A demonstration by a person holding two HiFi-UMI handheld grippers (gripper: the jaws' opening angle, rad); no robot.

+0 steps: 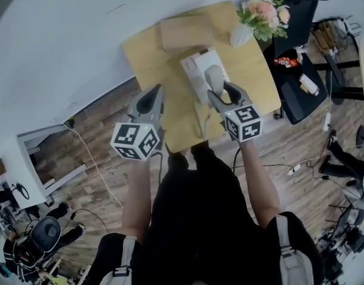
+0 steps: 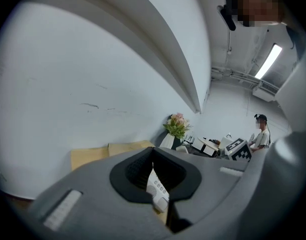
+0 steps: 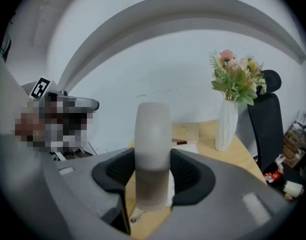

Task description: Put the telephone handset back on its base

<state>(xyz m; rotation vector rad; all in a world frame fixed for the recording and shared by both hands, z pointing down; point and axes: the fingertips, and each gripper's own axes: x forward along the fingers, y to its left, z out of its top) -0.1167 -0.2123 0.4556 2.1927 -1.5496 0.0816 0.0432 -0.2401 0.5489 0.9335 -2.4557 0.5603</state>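
The grey-white telephone handset (image 1: 214, 78) stands nearly upright between the jaws of my right gripper (image 1: 224, 91), which is shut on it, over the white telephone base (image 1: 196, 64) on the wooden table (image 1: 152, 52). In the right gripper view the handset (image 3: 153, 144) fills the gap of the right gripper (image 3: 153, 176). My left gripper (image 1: 157, 92) hovers at the table's near left edge, shut and holding nothing. In the left gripper view only a strip of the base's keypad (image 2: 156, 188) shows through the slit of the left gripper (image 2: 153, 156).
A white vase of flowers (image 1: 241, 34) stands at the table's far right corner, and a brown box (image 1: 184, 31) lies behind the base. The phone cord (image 1: 201, 120) trails to the near edge. A black chair (image 1: 300, 16) stands to the right. A white wall runs along the left.
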